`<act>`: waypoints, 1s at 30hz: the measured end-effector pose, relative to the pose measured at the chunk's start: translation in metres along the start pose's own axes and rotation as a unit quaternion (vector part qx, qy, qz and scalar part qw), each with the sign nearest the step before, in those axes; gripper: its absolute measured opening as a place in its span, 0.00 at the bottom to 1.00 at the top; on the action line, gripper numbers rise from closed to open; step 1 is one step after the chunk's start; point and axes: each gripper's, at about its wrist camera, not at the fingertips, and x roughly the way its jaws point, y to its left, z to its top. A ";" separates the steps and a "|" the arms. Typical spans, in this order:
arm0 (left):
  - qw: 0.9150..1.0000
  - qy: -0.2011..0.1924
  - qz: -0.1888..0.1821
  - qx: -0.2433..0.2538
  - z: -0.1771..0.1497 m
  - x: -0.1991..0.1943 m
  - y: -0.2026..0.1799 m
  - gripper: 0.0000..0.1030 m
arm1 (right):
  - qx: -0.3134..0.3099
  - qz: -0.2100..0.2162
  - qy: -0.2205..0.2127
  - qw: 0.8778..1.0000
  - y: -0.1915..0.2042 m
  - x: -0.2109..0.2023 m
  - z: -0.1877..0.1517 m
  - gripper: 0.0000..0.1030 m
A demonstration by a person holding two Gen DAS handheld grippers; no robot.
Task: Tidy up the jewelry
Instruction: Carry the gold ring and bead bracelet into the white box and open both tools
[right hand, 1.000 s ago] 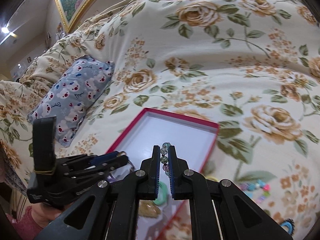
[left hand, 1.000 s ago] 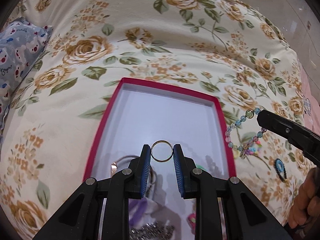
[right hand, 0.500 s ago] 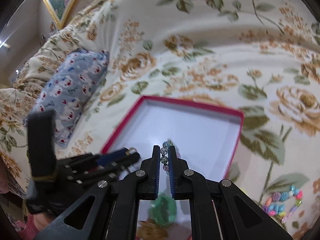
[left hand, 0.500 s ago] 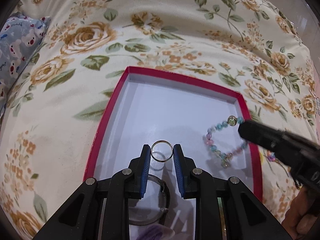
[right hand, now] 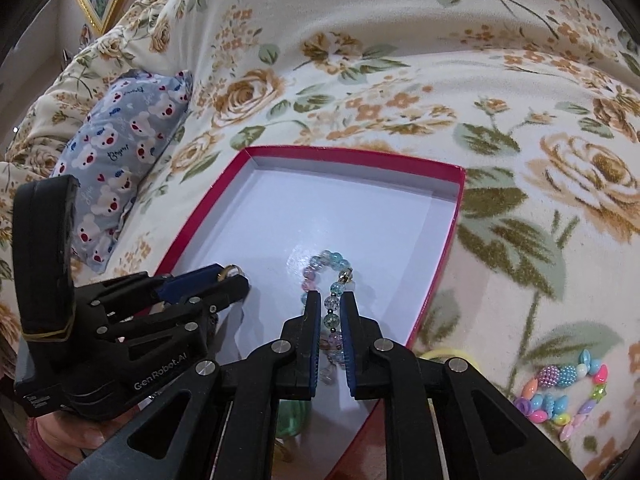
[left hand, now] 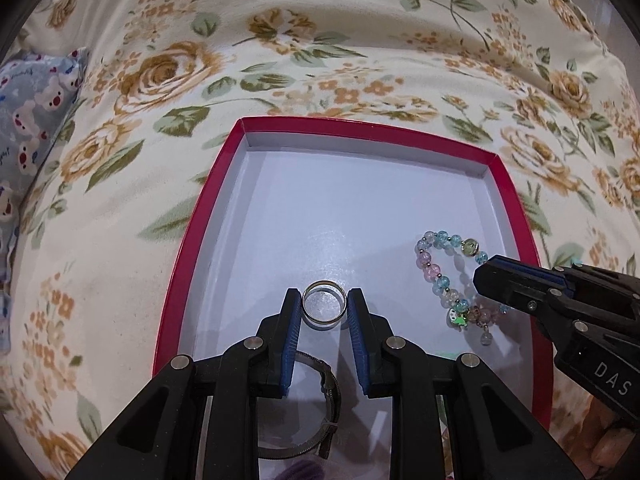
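watch band [left hand: 320,408] behind tongs, green item [right hand: 296,416] mostly hidden

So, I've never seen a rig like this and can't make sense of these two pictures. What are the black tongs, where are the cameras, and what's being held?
There is no robot here. A person holds a two-finger gripper in each hand, and each has a fisheye camera looking along its fingers. One picture comes from each tool, so each also shows the other from the side. A red box lies on a flowered bedspread. The left gripper pinches a metal ring over the box. The right gripper has just been opening its jaws, and a beaded bracelet lies on the box floor between them. A colourful bracelet lies outside the box.
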 end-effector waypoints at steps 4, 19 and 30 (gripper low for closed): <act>1.000 0.000 0.007 0.005 -0.001 -0.001 -0.003 0.22 | 0.000 -0.003 0.000 1.000 -0.001 0.001 -0.002 0.11; 0.999 -0.015 -0.006 -0.030 -0.007 -0.019 0.009 0.35 | 0.018 0.013 -0.034 0.999 -0.003 -0.033 -0.002 0.32; 0.994 -0.050 -0.045 -0.082 -0.043 -0.076 0.015 0.47 | 0.034 0.000 -0.069 0.997 -0.021 -0.091 -0.028 0.34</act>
